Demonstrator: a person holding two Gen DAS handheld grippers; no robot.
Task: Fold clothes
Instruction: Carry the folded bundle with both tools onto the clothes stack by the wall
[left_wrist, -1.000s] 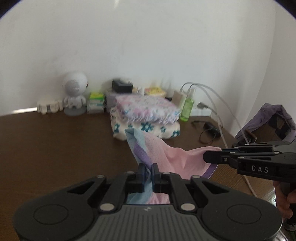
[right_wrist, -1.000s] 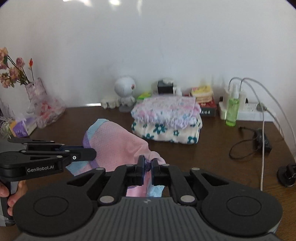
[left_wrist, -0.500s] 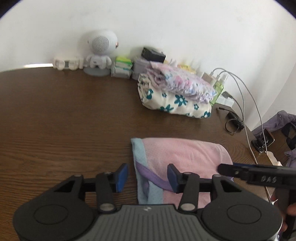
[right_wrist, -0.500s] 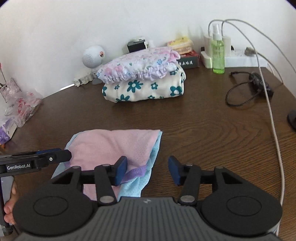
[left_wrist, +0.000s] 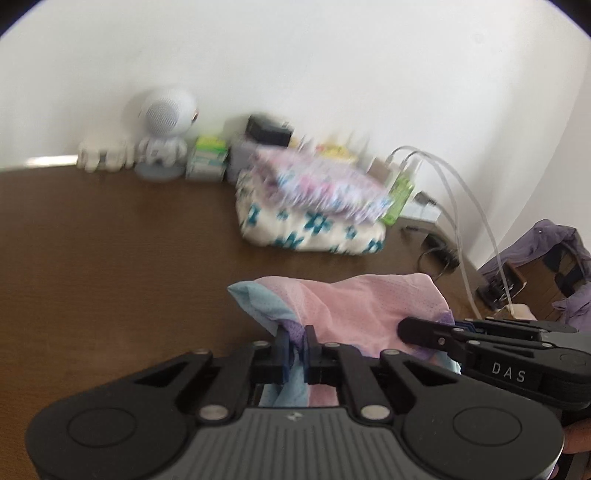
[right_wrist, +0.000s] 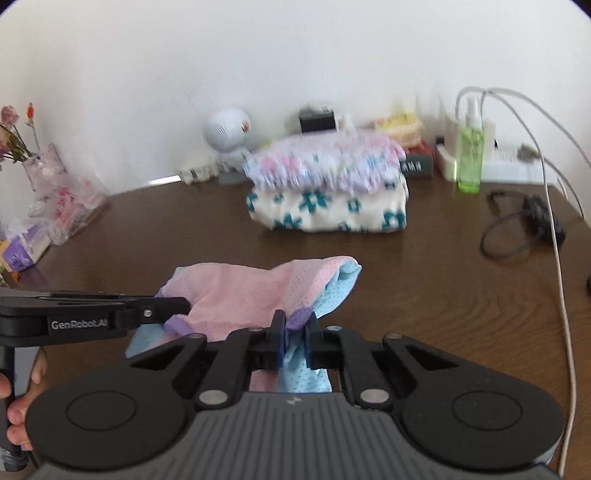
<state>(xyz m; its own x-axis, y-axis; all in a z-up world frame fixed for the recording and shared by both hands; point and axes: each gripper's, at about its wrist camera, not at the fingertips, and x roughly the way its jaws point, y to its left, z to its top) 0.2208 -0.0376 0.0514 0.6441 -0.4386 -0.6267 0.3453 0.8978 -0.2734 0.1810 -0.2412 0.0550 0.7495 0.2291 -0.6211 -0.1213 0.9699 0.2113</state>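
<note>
Left wrist: garment (left_wrist: 354, 306) in gripper (left_wrist: 295, 341)

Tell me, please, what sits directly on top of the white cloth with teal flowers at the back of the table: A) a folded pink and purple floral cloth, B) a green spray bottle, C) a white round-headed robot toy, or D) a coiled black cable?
A: the folded pink and purple floral cloth lies stacked on the white cloth with teal flowers, while the other things stand apart on the table.
</note>
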